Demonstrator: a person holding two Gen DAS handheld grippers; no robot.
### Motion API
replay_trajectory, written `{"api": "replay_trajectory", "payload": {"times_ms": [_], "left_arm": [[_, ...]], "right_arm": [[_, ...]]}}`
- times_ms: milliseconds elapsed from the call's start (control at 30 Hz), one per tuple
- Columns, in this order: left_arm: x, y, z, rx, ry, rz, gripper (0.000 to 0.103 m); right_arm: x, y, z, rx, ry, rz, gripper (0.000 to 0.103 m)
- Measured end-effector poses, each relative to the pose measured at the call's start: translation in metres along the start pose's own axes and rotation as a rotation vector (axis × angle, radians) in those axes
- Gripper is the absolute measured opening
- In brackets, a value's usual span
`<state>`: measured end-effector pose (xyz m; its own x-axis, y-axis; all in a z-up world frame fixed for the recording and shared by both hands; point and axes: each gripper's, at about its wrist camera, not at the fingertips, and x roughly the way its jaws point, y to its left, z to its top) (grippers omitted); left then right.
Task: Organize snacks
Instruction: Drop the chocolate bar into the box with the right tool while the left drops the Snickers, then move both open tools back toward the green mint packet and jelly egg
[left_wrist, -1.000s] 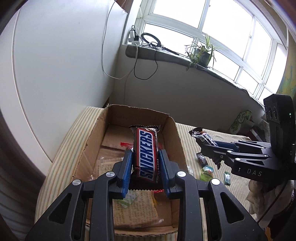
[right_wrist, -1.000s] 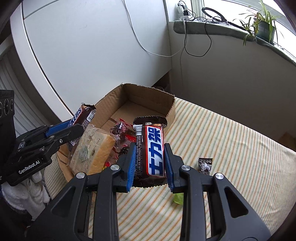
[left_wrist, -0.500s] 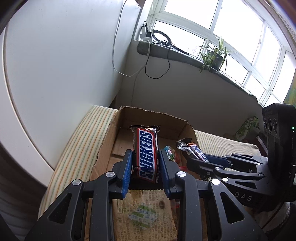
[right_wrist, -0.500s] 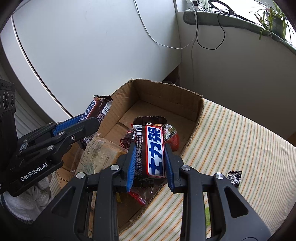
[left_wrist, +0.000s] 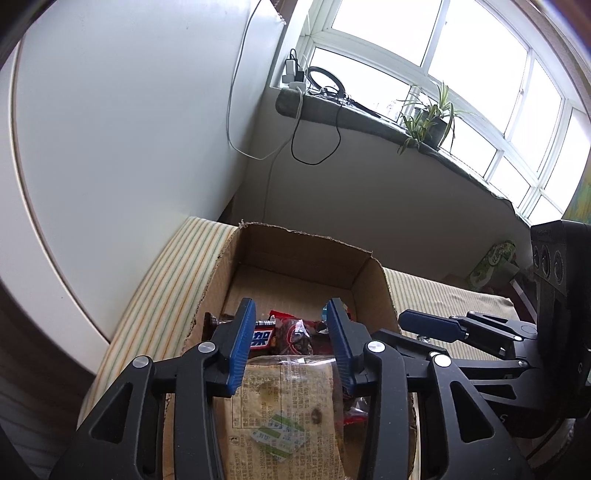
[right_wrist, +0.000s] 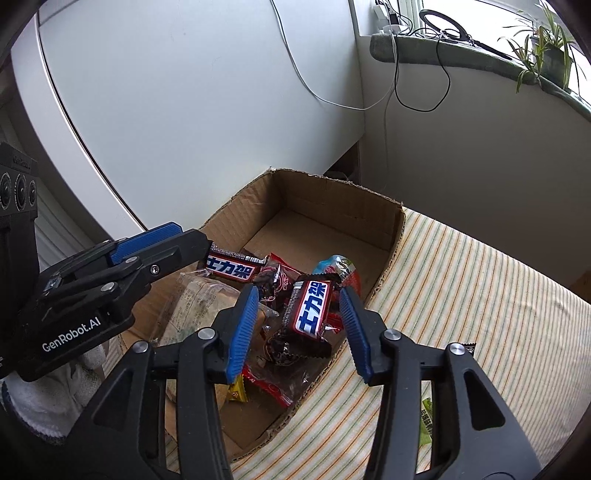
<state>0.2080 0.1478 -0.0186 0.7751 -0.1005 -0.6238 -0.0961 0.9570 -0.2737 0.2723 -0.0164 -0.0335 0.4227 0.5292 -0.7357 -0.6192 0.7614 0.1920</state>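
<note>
An open cardboard box (right_wrist: 332, 206) sits on a striped cloth and holds several snacks. My right gripper (right_wrist: 297, 328) is open above it; a Snickers bar (right_wrist: 309, 309) lies loose on the pile between its fingers. My left gripper (left_wrist: 290, 339) is open and empty over the box; it also shows in the right wrist view (right_wrist: 162, 240). A second Snickers bar (right_wrist: 232, 266) lies in the box next to the left fingertips, also seen in the left wrist view (left_wrist: 263, 338). A clear-wrapped cake (left_wrist: 284, 406) lies under the left gripper.
A small dark candy (right_wrist: 468, 348) and a green packet (right_wrist: 426, 421) lie on the striped cloth (right_wrist: 480, 295) right of the box. A white wall panel stands behind the box. A windowsill with cables and a plant (left_wrist: 428, 122) runs behind.
Both grippers have opened and let go of their Snickers bars, which now lie in the box. Both grippers have moved further over the box.
</note>
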Motion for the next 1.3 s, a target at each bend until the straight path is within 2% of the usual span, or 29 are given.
{"api": "replay_trajectory", "payload": {"times_ms": [367, 633, 800, 1133, 1200, 1267, 1300], "left_arm": [[-0.024, -0.020, -0.009, 0.002, -0.030, -0.042, 0.038], [-0.037, -0.058, -0.028, 0.027, -0.028, -0.133, 0.038], [-0.036, -0.088, -0.043, 0.062, -0.005, -0.191, 0.038], [-0.008, -0.144, -0.074, 0.128, 0.093, -0.269, 0.038], [0.000, -0.152, -0.079, 0.137, 0.110, -0.269, 0.039], [0.011, -0.157, -0.083, 0.147, 0.128, -0.264, 0.049], [0.016, -0.159, -0.085, 0.149, 0.137, -0.264, 0.050]], "right_arm": [[-0.046, -0.010, -0.020, -0.002, -0.031, -0.025, 0.048], [-0.092, -0.044, -0.050, 0.046, -0.062, -0.070, 0.048], [-0.113, -0.070, -0.078, 0.073, -0.071, -0.136, 0.048], [-0.104, -0.123, -0.134, 0.146, 0.009, -0.190, 0.048], [-0.098, -0.130, -0.143, 0.168, 0.035, -0.177, 0.056], [-0.090, -0.132, -0.151, 0.174, 0.057, -0.167, 0.058], [-0.086, -0.133, -0.153, 0.174, 0.072, -0.159, 0.058]]}}
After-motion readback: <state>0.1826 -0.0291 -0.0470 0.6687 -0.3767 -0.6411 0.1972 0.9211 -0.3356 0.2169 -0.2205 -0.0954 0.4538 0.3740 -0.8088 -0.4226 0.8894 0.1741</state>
